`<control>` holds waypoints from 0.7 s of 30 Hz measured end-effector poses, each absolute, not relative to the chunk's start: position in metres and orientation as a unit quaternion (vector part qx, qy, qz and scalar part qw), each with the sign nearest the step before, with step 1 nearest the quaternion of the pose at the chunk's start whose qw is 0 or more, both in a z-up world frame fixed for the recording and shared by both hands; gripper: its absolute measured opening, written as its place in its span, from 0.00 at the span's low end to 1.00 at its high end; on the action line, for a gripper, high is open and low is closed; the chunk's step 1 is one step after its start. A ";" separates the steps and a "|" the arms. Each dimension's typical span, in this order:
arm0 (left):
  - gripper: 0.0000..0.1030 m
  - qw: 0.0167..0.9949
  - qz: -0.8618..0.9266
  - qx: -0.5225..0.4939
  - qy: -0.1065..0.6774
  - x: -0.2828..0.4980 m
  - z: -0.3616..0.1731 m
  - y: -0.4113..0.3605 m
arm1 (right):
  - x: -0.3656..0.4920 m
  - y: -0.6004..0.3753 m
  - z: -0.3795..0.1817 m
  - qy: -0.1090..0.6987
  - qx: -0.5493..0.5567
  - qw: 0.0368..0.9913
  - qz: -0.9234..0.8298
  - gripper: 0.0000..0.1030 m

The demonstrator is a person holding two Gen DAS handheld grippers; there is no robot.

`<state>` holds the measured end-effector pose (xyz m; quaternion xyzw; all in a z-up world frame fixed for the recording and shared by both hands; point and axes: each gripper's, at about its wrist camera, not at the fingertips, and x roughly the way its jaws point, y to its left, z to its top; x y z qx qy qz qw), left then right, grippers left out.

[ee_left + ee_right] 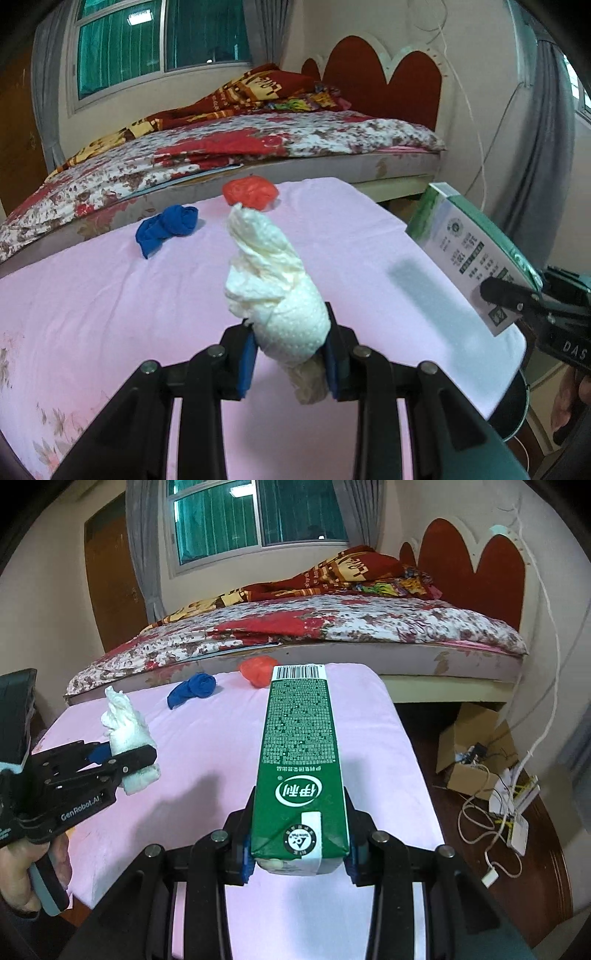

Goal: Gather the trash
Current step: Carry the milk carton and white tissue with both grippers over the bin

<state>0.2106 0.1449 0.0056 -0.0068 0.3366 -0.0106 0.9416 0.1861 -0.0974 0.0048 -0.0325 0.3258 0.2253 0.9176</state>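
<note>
Clamped between the blue pads of the right gripper (pixel 300 843), a green milk carton (pixel 300 760) is pointing away over the table, its far end reaching toward the bed (pixel 332 627). Beneath both tools a pink cloth (pixel 110 295) is covering the table. Left gripper (pixel 291 356) is pinching a crumpled white paper towel (pixel 273 291) above that cloth. Farther back, a blue wad (pixel 166 227) and a red wad (pixel 251 190) are lying near the far edge, apart from each other.

Black grippers (pixel 291 360), blue pads (pixel 246 363)
</note>
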 end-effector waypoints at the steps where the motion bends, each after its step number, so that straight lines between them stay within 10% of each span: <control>1: 0.30 0.942 -0.013 -0.008 0.336 0.206 0.007 0.141 | 0.181 -0.101 0.005 0.325 -0.033 0.918 0.224 0.38; 21: 0.30 0.943 -0.102 0.038 0.316 0.156 0.013 0.035 | 0.089 -0.231 0.001 0.320 -0.010 0.935 0.150 0.38</control>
